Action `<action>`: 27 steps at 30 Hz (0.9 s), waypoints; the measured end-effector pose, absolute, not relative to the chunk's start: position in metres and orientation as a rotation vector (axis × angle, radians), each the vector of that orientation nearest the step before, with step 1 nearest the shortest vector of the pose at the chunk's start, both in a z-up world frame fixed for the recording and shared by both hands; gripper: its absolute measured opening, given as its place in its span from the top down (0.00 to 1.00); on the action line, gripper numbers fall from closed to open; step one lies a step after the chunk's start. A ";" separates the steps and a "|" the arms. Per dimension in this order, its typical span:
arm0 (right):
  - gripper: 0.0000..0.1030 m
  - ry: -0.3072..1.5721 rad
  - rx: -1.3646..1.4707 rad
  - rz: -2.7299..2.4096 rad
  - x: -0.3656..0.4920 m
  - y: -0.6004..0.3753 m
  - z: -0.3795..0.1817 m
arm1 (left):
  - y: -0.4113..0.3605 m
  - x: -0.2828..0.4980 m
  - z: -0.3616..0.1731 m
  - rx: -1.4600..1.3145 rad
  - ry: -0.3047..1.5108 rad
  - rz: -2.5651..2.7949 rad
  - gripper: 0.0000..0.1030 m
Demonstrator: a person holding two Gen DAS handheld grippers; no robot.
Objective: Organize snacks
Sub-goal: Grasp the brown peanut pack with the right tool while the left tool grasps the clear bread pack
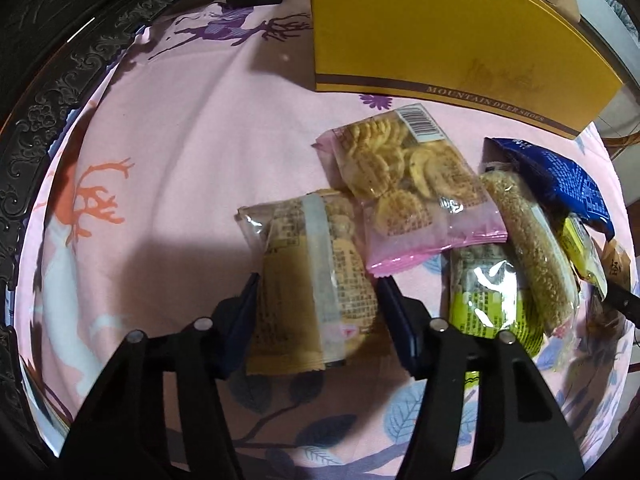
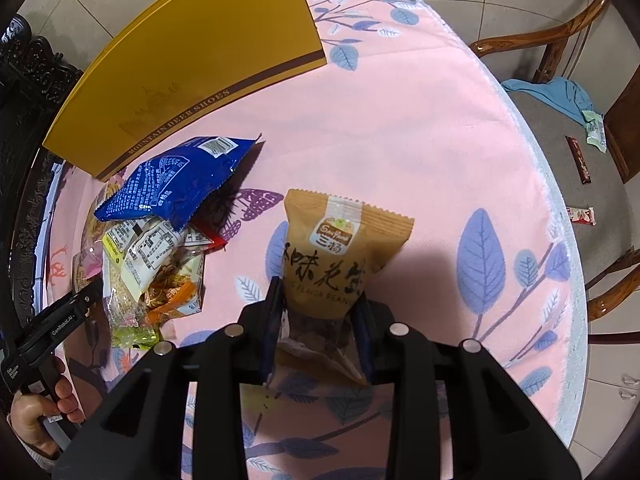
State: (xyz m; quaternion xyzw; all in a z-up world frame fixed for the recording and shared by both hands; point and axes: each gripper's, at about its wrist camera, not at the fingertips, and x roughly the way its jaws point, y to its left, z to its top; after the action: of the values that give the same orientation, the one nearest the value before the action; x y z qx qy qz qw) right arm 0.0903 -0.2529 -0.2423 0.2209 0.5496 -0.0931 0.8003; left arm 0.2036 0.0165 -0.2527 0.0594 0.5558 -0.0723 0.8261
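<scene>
My left gripper (image 1: 318, 284) is shut on a tan snack packet (image 1: 312, 280) with printed text, back side up, held over the pink cloth. Beside it lie a pink-edged cracker packet (image 1: 408, 188), a sesame stick packet (image 1: 528, 248), a yellow-green packet (image 1: 488, 300) and a blue packet (image 1: 560, 176). My right gripper (image 2: 320, 288) is shut on an orange-brown peanut packet (image 2: 340, 256). To its left a pile holds the blue packet (image 2: 180, 180), a white-labelled packet (image 2: 152, 256) and others. The left gripper's body (image 2: 52, 328) shows at the pile's left.
A yellow shoe box lid (image 1: 440, 32) stands at the back of the table (image 2: 400, 112), also in the right wrist view (image 2: 200, 60). A dark carved frame (image 1: 44, 120) borders the left. Wooden chairs (image 2: 560, 48) with a blue cloth (image 2: 556, 96) and small packets (image 2: 580, 160) stand right.
</scene>
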 end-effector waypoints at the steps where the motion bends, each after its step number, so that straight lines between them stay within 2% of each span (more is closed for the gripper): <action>1: 0.68 1.179 0.472 -0.199 0.091 -0.253 -0.243 | 0.017 0.204 -0.252 0.122 1.180 -0.153 0.45; 13: 0.70 1.174 0.469 -0.192 0.086 -0.253 -0.242 | 0.023 0.189 -0.234 0.075 1.156 -0.171 0.51; 15: 0.70 1.176 0.475 -0.190 0.083 -0.254 -0.241 | 0.025 0.185 -0.229 0.069 1.150 -0.175 0.53; 17: 0.70 1.170 0.477 -0.193 0.080 -0.255 -0.239 | 0.026 0.181 -0.225 0.064 1.145 -0.181 0.61; 19: 0.70 1.163 0.478 -0.197 0.077 -0.257 -0.235 | 0.028 0.177 -0.219 0.061 1.136 -0.182 0.63; 27: 0.70 1.120 0.487 -0.207 0.065 -0.260 -0.219 | 0.037 0.173 -0.209 0.021 1.104 -0.195 0.66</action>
State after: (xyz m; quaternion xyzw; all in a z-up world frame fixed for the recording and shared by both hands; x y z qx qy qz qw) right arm 0.0655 -0.2597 -0.2189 0.2284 0.5249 -0.0968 0.8142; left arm 0.1725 0.0372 -0.2093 0.0098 0.5233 -0.0924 0.8471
